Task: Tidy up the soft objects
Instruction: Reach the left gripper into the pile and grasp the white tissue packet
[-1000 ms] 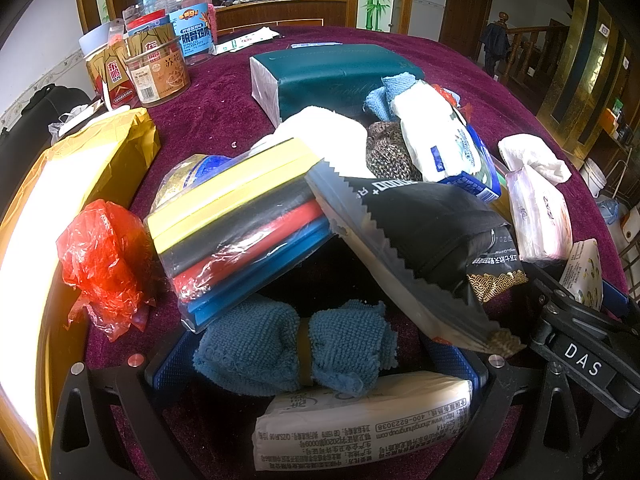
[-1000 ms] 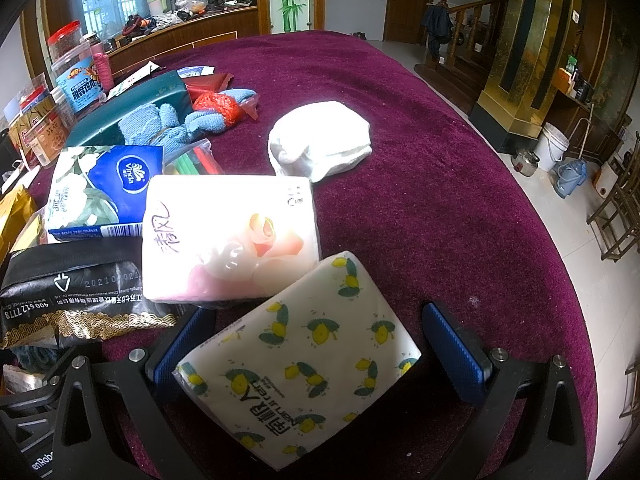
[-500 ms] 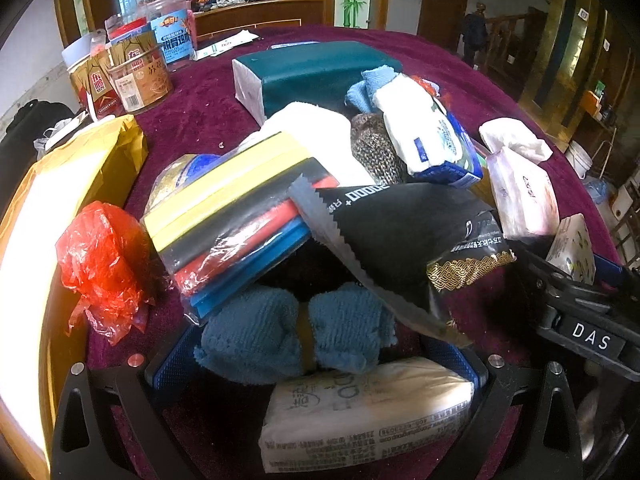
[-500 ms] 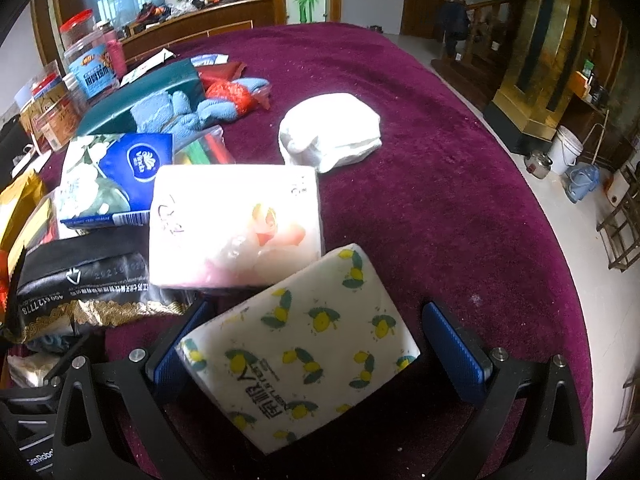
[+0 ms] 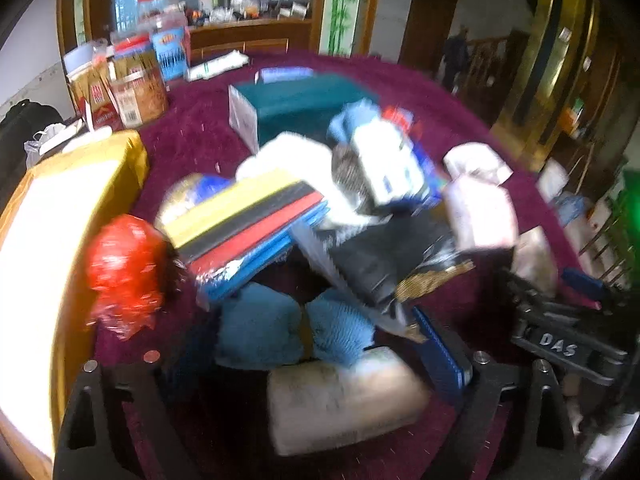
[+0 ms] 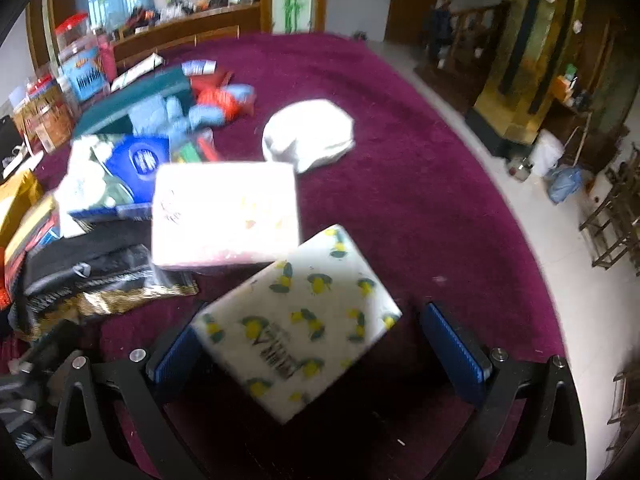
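My left gripper (image 5: 316,364) is open around a rolled blue towel (image 5: 292,330) and a white tissue pack (image 5: 344,396) on the purple cloth. Just beyond lie a black foil pouch (image 5: 384,264) and a pack of coloured cloths (image 5: 248,224). My right gripper (image 6: 316,344) is open, its jaws wide on either side of a lemon-print tissue pack (image 6: 300,316) that lies skewed between them. A pink-white tissue pack (image 6: 224,212) lies just ahead of it. Both views are blurred.
A teal box (image 5: 296,104), a blue-white tissue pack (image 6: 120,172), a white bundle (image 6: 308,136) and jars (image 5: 136,84) stand further back. A yellow box (image 5: 52,248) and red bag (image 5: 124,272) are left. The right gripper's body (image 5: 560,344) is right. The table edge (image 6: 532,280) drops to floor.
Both grippers have pulled back and tilted, so the piles look farther away. The lemon-print pack now sits more skewed between the right jaws. Both stay open.
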